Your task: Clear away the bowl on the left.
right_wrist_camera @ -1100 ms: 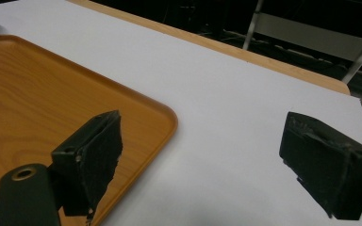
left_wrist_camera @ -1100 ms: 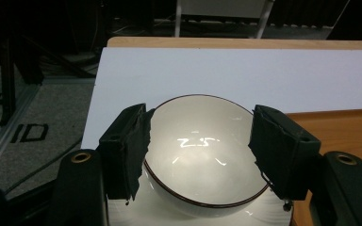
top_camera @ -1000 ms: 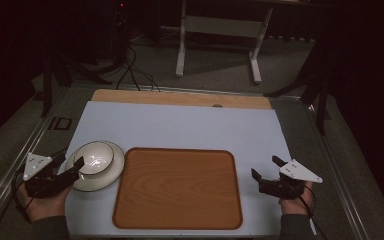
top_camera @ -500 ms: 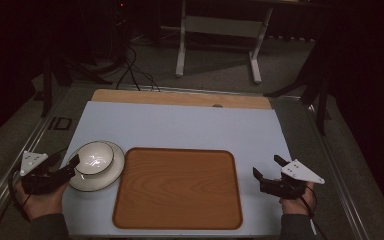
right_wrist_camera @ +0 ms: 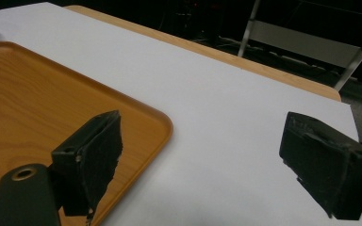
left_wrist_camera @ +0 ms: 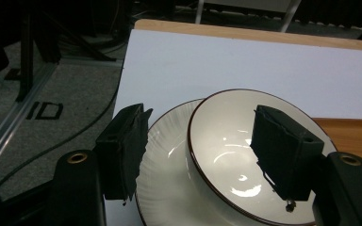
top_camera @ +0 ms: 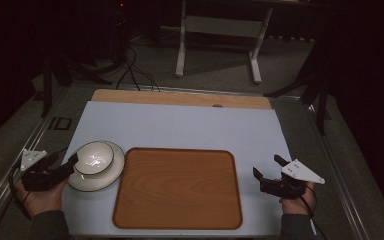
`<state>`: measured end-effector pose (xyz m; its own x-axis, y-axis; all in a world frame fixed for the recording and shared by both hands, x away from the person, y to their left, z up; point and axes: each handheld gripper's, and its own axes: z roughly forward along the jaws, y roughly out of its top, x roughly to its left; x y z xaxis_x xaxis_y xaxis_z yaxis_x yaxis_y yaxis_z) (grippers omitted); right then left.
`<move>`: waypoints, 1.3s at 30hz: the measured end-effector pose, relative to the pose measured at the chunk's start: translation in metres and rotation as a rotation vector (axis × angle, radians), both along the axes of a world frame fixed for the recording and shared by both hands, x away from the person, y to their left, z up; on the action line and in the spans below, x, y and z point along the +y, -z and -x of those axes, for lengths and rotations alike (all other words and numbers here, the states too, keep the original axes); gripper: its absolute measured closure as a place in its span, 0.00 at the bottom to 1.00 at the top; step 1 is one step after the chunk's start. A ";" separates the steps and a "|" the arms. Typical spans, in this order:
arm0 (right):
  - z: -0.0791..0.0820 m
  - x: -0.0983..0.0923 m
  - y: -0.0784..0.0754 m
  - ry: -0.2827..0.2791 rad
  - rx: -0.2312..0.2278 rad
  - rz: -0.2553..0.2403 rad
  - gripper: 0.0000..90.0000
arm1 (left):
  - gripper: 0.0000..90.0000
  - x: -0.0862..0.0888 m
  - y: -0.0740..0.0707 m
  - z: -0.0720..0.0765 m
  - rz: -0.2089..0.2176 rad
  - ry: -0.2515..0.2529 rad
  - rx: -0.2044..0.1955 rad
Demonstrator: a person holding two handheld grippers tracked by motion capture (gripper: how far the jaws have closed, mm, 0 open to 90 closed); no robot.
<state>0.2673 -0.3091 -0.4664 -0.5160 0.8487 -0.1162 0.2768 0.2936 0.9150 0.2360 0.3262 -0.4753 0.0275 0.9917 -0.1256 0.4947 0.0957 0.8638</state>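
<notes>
At the table's left edge my left claw [top_camera: 65, 165] stands wide, having just opened further, astride the rim of the bowl [top_camera: 94, 158] on its plate [top_camera: 111, 176]; next I close and lift.

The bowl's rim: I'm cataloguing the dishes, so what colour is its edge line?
Dark brown, on a cream-white bowl; clearest in the left gripper view.

Black grippers [top_camera: 62, 165] w/ grey triangular plates, dark sleeves.
</notes>
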 end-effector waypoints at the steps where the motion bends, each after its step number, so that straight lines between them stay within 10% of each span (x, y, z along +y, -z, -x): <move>1: 0.000 0.000 0.000 0.001 0.001 0.000 0.15 | 0.41 0.000 0.001 -0.001 0.003 -0.001 0.004; 39: 0.002 -0.001 -0.001 0.001 -0.009 0.001 0.15 | 0.59 -0.005 0.018 -0.028 0.006 -0.020 0.150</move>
